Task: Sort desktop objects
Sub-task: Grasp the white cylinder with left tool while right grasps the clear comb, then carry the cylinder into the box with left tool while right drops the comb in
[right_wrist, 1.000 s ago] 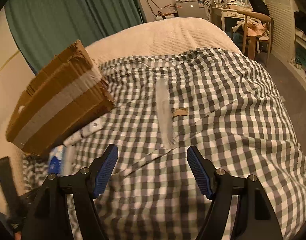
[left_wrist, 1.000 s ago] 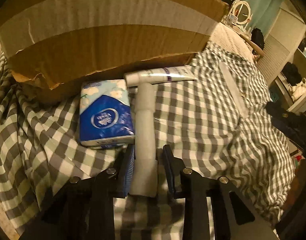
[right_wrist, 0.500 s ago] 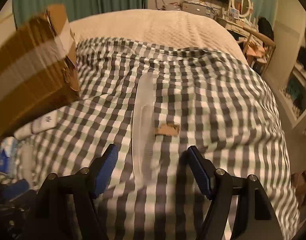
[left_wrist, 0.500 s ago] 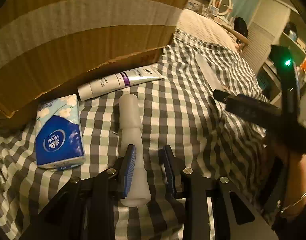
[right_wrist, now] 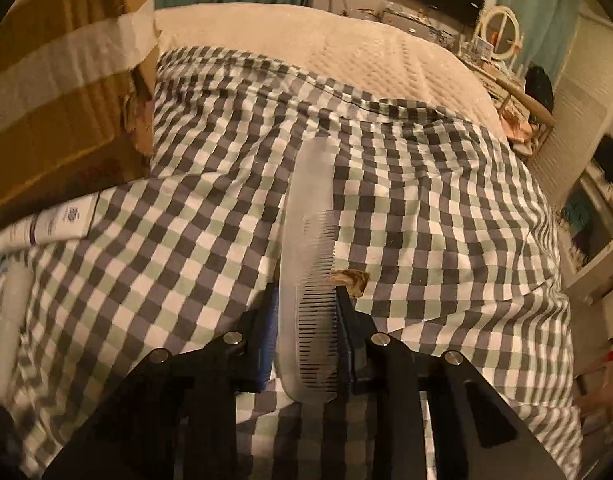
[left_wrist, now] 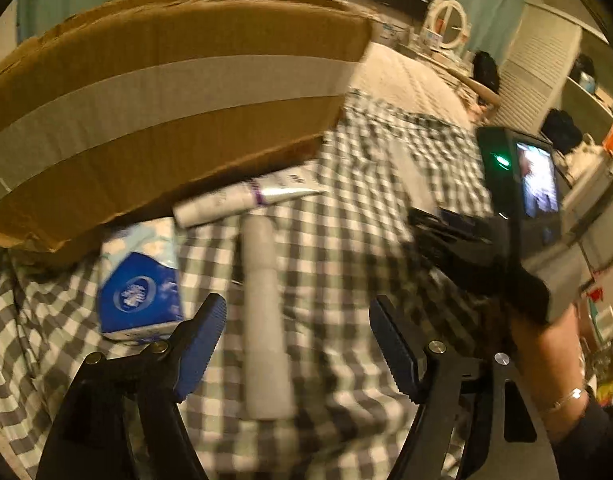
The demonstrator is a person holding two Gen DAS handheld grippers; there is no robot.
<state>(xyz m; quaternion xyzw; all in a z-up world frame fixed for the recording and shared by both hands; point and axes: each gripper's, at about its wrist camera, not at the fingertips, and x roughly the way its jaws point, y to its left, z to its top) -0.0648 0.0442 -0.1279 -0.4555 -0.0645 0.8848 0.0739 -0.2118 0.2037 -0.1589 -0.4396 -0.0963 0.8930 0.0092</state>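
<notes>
A white bottle (left_wrist: 264, 300) lies lengthwise on the checked cloth (left_wrist: 338, 264), between the spread fingers of my open left gripper (left_wrist: 298, 348) and touched by neither. To its left sits a blue tissue pack (left_wrist: 138, 280), and a white tube (left_wrist: 242, 198) rests beyond it against the cardboard box (left_wrist: 166, 100). In the right wrist view, my right gripper (right_wrist: 306, 332) is shut on a translucent comb (right_wrist: 306, 240) that lies flat on the cloth, pointing away from me.
A small brown scrap (right_wrist: 352, 280) lies just right of the comb. The box (right_wrist: 66, 80), tube (right_wrist: 46, 224) and bottle (right_wrist: 8, 320) stand at the left. A hand (left_wrist: 546, 360) holds the right gripper's body (left_wrist: 518, 184). Beyond the cloth is a cream bedspread (right_wrist: 326, 52).
My left gripper has opened and let go of the white bottle, which now lies on the cloth. My right gripper moved forward over the comb and shut on it.
</notes>
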